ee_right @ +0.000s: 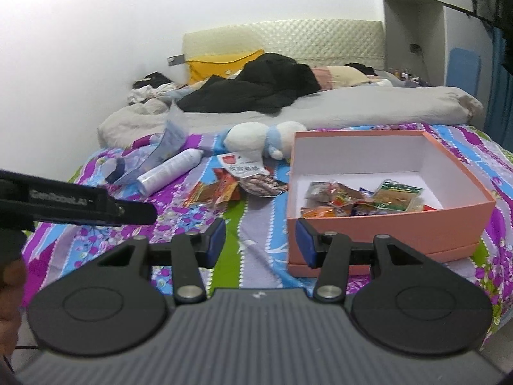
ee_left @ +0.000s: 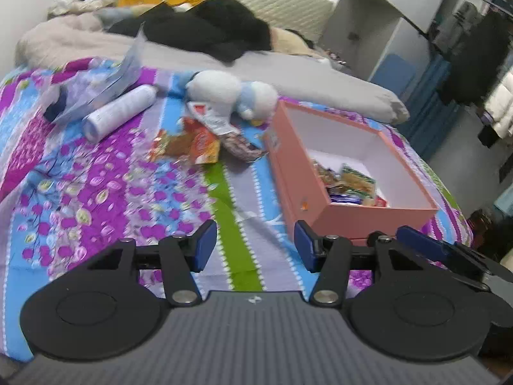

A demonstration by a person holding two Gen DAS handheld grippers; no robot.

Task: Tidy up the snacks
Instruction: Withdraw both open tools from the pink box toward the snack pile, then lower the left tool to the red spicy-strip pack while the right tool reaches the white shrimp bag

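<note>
An open pink box (ee_left: 301, 173) (ee_right: 384, 227) with a white inside sits on the floral bedspread and holds several snack packets (ee_left: 348, 186) (ee_right: 359, 199). More snack packets (ee_left: 198, 142) (ee_right: 224, 186) lie loose on the bedspread left of the box. My left gripper (ee_left: 255, 245) is open and empty, low over the bedspread, near the box's front corner. My right gripper (ee_right: 260, 243) is open and empty, just before the box's front left corner. The left gripper's finger shows at the left of the right wrist view (ee_right: 96, 207).
A white plush toy (ee_left: 231, 94) (ee_right: 263, 139) lies behind the loose packets. A white cylinder bottle (ee_left: 118, 112) (ee_right: 171, 170) and a clear plastic bag (ee_left: 102, 86) (ee_right: 160, 150) lie to the left. Grey duvet and dark clothes (ee_left: 208, 32) cover the bed's far part.
</note>
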